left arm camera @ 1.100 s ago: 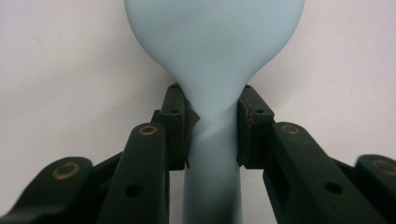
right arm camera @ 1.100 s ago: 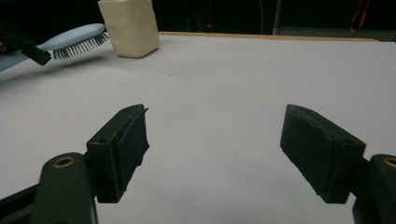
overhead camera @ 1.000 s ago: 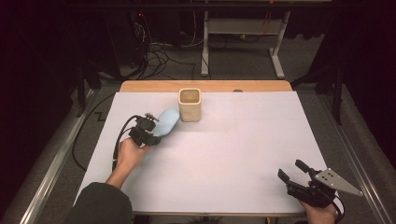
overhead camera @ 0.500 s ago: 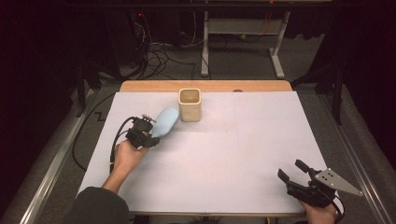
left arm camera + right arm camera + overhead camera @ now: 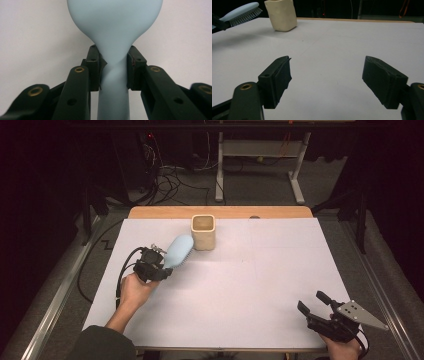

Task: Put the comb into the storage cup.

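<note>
A light blue hairbrush (image 5: 178, 251) hangs over the white table, bristles down, with my left gripper (image 5: 161, 268) shut on its handle. In the left gripper view both pads (image 5: 95, 68) press the narrow neck of the hairbrush (image 5: 115, 30). The brush head points toward a cream square cup (image 5: 203, 232) standing upright near the table's far edge. My right gripper (image 5: 315, 304) rests at the near right corner, open, with nothing between its fingers. From the right gripper view the hairbrush (image 5: 242, 12) and cup (image 5: 282, 15) appear at the far left.
The white table surface (image 5: 260, 285) stretches between the two grippers. A wooden strip (image 5: 220, 212) runs along the far edge. Beyond it lie floor cables (image 5: 170, 175) and a metal frame's legs (image 5: 295, 185). A black cable (image 5: 122, 270) trails from the left gripper.
The left gripper has carried the hairbrush slightly up and toward the cup. The right gripper has stayed where it was.
</note>
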A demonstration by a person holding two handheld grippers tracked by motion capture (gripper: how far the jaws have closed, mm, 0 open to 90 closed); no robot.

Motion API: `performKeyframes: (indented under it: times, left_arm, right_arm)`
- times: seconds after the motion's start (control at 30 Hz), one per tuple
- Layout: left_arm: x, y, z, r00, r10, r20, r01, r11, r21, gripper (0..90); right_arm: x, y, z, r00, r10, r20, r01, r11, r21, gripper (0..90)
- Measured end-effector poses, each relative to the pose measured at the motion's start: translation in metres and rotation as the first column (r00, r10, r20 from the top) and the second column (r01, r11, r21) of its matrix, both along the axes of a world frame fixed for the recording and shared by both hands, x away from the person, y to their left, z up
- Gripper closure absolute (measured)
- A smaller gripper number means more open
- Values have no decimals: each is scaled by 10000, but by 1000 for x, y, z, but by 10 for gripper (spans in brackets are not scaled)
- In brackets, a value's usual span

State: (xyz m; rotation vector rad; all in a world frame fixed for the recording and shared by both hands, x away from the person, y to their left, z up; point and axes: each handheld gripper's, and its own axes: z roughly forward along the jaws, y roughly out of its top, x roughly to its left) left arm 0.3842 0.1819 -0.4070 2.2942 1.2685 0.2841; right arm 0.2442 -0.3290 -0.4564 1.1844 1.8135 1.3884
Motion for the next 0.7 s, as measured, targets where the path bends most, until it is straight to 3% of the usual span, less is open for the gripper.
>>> performKeyframes:
  times: [0.7]
  left_arm:
    - [-18,-14,6,9969,-620,490,632,9977,-249,692]
  right_arm:
    - [0,2,1,9998,96,150,-98,9998,147,232]
